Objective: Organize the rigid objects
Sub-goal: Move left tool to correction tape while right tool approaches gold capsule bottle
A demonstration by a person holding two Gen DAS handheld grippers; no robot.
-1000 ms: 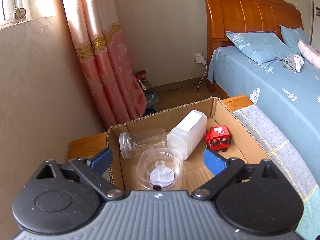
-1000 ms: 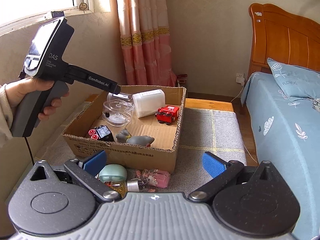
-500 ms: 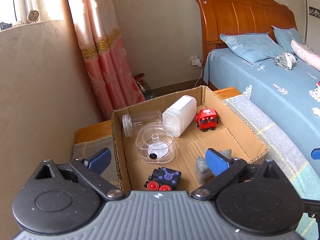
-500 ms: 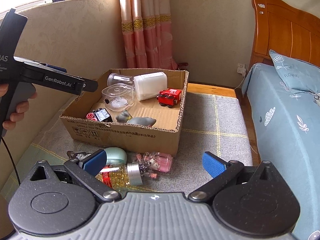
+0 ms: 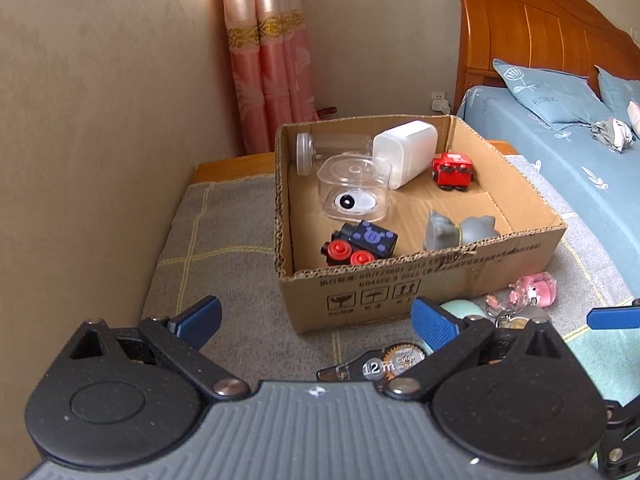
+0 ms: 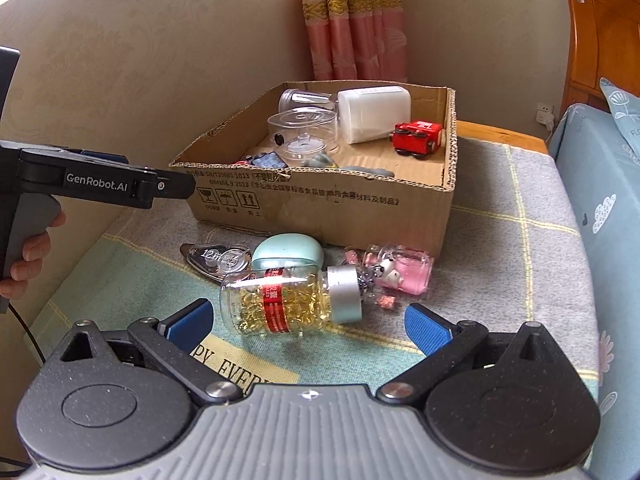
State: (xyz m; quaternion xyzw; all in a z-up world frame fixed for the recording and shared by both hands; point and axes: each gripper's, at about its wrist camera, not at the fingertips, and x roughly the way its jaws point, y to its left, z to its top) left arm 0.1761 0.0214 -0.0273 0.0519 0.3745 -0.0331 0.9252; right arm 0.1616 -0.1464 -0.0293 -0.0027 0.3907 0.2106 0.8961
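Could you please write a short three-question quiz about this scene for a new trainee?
1. True or false: the capsule bottle lies inside the cardboard box.
2. Which gripper is nearest the capsule bottle: A) left gripper, B) right gripper?
3. Fill in: the red toy car rests beside the ____ container.

Key: 1 false; 2 B; 3 white.

box (image 5: pixel 420 280): 1 | items in box: 6 | items outside box: 4
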